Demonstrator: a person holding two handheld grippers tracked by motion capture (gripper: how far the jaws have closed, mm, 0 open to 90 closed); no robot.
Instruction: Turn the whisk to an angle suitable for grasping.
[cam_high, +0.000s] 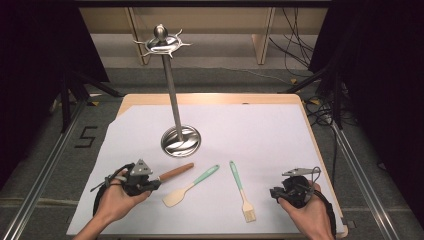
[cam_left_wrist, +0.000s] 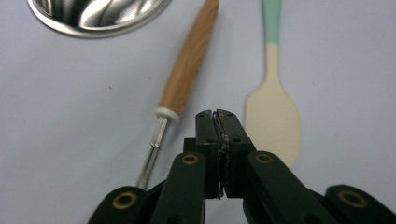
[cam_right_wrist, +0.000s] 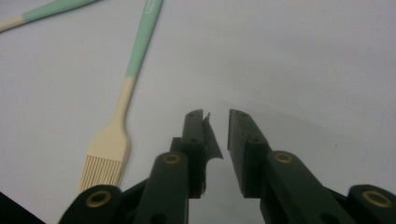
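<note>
My left gripper (cam_high: 156, 184) rests at the near left of the table, its jaws pressed together with nothing between them (cam_left_wrist: 215, 115). Just ahead of it lies a wooden-handled utensil (cam_high: 175, 172) with a thin metal shaft (cam_left_wrist: 152, 154). A cream spatula with a mint handle (cam_high: 192, 186) lies to the right of it (cam_left_wrist: 273, 116). A pastry brush with a mint handle (cam_high: 242, 192) lies right of the middle. My right gripper (cam_high: 273, 192) sits at the near right, its jaws (cam_right_wrist: 216, 115) a narrow gap apart and empty, with the brush (cam_right_wrist: 112, 144) off to its left.
A tall steel stand rises from a round base (cam_high: 181, 141) at the table's middle, with hooks at its top (cam_high: 161, 42). A white sheet (cam_high: 260, 135) covers the table. Dark frames and cables lie on the floor to both sides.
</note>
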